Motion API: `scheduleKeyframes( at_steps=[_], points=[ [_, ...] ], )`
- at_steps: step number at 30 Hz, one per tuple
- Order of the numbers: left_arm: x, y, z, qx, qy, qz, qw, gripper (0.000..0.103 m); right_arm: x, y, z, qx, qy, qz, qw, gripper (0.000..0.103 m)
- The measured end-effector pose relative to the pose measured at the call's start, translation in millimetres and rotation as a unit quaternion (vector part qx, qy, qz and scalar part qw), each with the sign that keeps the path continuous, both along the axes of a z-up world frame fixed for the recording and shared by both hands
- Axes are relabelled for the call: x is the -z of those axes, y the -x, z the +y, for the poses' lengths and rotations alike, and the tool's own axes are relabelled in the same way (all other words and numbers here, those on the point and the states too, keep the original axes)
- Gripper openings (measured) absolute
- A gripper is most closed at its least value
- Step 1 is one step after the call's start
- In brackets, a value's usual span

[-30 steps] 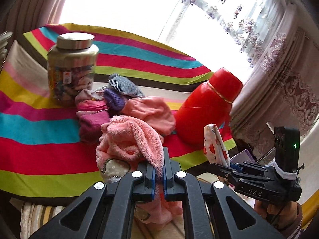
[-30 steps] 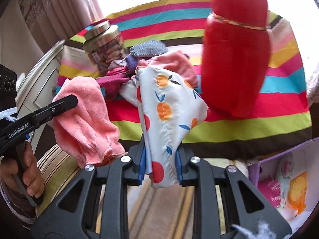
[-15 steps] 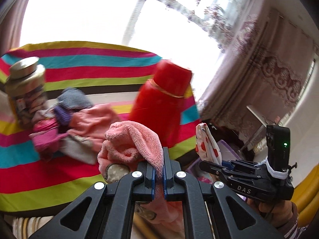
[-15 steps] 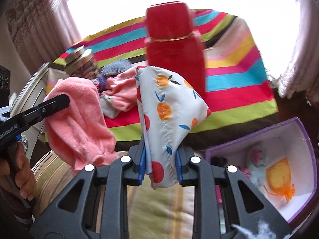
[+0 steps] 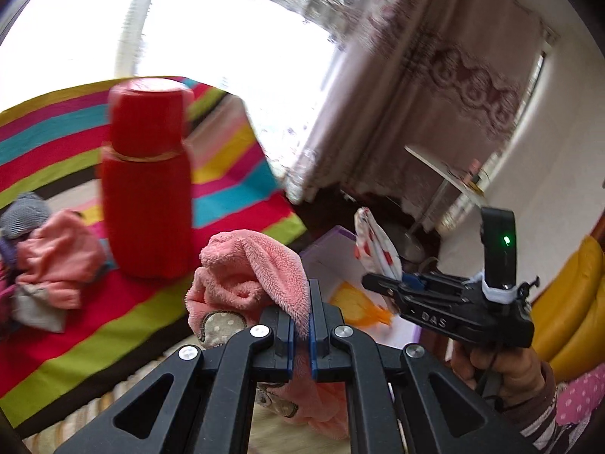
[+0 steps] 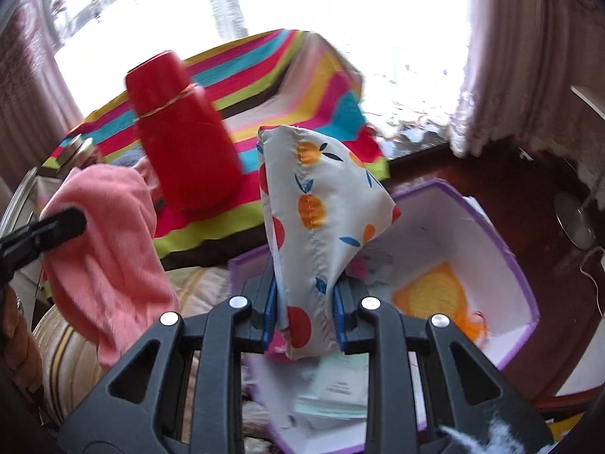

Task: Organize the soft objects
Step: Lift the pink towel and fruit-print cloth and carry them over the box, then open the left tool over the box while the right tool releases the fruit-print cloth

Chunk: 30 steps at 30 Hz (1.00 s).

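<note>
Both cloths [image 5: 249, 265] carried off table [image 5: 227, 174], prob. over purple box [image 6: 503, 234].

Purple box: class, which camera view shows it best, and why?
The right wrist view: the purple box shows its open white inside and most of its rim. In the left wrist view only a corner peeks out behind the pink towel and the right gripper.
</note>
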<state>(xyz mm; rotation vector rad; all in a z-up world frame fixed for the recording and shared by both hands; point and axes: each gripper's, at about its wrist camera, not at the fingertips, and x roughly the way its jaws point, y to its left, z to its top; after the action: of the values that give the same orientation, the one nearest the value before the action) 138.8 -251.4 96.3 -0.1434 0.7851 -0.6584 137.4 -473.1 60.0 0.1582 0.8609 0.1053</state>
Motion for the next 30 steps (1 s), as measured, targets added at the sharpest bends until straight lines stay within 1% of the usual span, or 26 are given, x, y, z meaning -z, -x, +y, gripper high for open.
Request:
scheduleKeyframes(
  at_steps=[5, 10, 14, 19, 20, 22, 23, 24, 25, 27, 29, 30],
  points=[
    [8.7, 0.0, -49.2, 0.043, -0.010, 0.018, 0.9988, 0.005, 7.9, 6.0, -29.0, 0.036, 0.015, 0.007, 0.999, 0.028],
    [15.5, -2.8, -89.6, 0.078, -0.026, 0.026, 0.9963, 0.005, 16.5, 10.7, -49.3, 0.063, 0.012, 0.015, 0.998, 0.029],
    [18.5, -7.7, -122.1, 0.104, -0.040, 0.031, 0.9933, 0.005, 19.9, 12.6, -62.9, 0.081, 0.007, 0.015, 0.997, 0.031],
    [22.5, -16.2, -158.0, 0.133, -0.037, 0.039, 0.9896, 0.007, 25.6, 16.5, -80.6, 0.099, 0.001, 0.019, 0.995, 0.031],
    [24.8, -18.5, -165.3, 0.140, -0.037, 0.043, 0.9885, 0.009, 26.5, 18.2, -85.2, 0.104, -0.002, 0.020, 0.994, 0.033],
    [32.7, -22.5, -178.0, 0.152, -0.043, 0.058, 0.9857, 0.020, 29.4, 18.4, -94.3, 0.116, -0.007, 0.023, 0.993, 0.037],
    [36.6, -24.3, -183.2, 0.155, -0.045, 0.065, 0.9848, 0.033, 30.7, 18.6, -97.2, 0.119, -0.008, 0.025, 0.993, 0.044],
    [40.3, -25.5, -183.6, 0.152, -0.047, 0.068, 0.9850, 0.044, 31.8, 19.4, -100.1, 0.123, -0.007, 0.025, 0.992, 0.047],
    [43.1, -27.3, -184.1, 0.144, -0.049, 0.067, 0.9860, 0.052, 32.9, 20.7, -103.1, 0.125, -0.007, 0.025, 0.992, 0.048],
    [47.0, -31.1, -183.8, 0.143, -0.044, 0.076, 0.9857, 0.058, 35.1, 22.0, -107.9, 0.127, -0.014, 0.025, 0.991, 0.054],
    [50.2, -33.7, -180.0, 0.138, -0.040, 0.085, 0.9859, 0.058, 36.2, 22.8, -110.4, 0.128, -0.019, 0.027, 0.991, 0.056],
    [50.6, -33.5, -176.3, 0.136, -0.039, 0.084, 0.9865, 0.058, 36.0, 22.2, -109.9, 0.126, -0.018, 0.026, 0.992, 0.057]
  ],
)
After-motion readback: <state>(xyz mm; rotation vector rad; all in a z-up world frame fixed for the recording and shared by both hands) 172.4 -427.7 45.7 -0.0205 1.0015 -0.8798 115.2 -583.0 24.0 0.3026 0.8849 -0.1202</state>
